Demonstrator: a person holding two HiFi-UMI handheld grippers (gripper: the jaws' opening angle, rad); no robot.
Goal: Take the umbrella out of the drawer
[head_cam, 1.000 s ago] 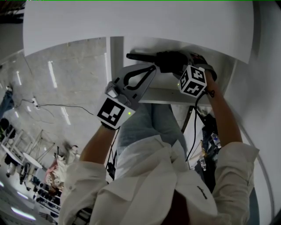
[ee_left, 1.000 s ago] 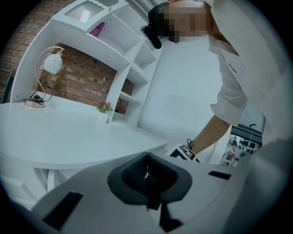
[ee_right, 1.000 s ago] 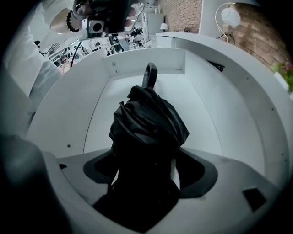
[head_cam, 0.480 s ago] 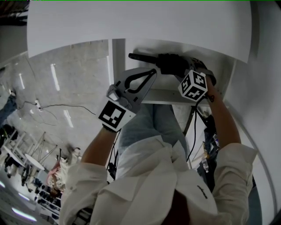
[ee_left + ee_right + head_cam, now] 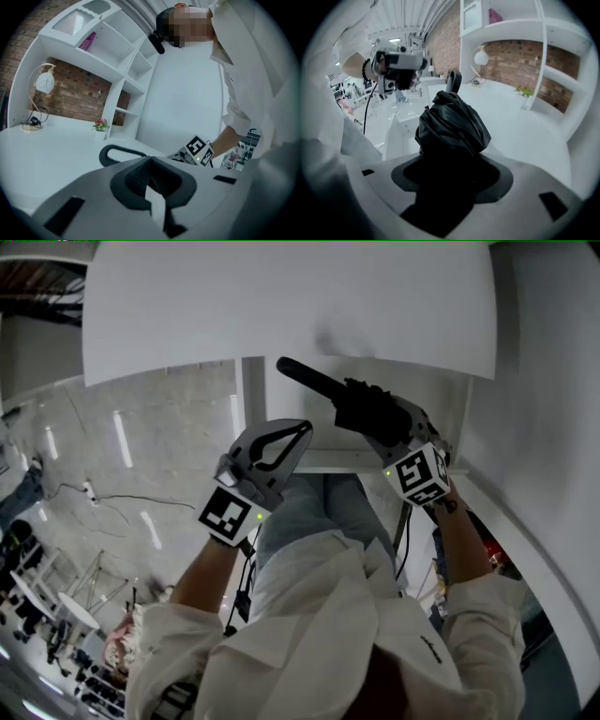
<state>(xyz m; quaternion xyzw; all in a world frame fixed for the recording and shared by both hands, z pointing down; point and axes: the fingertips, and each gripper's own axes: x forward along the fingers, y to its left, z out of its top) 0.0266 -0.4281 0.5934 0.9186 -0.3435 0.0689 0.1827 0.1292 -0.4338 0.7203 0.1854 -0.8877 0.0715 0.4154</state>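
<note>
The folded black umbrella [image 5: 361, 407] is clamped in my right gripper [image 5: 377, 425], whose jaws have just been closing on its bunched canopy. Its straight handle [image 5: 302, 374] points up and left over the desk edge. In the right gripper view the canopy [image 5: 452, 126] fills the jaws of the right gripper [image 5: 452, 171], with the handle [image 5: 453, 80] sticking out beyond. The white drawer [image 5: 323, 461] stands open below the umbrella. My left gripper [image 5: 298, 430] hangs left of the drawer, shut with nothing in it; in its own view the left gripper [image 5: 151, 160] shows its pads meeting.
The white desk top [image 5: 281, 306] spans the top of the head view. A lamp [image 5: 45, 80], a small potted plant [image 5: 100, 125] and white shelves [image 5: 117, 56] stand at the desk's back. Cables [image 5: 112, 498] run across the floor at left.
The right gripper has lifted the umbrella out of the drawer and tilted it, handle now raised over the desk edge. The left gripper has also risen and drawn back from the drawer front.
</note>
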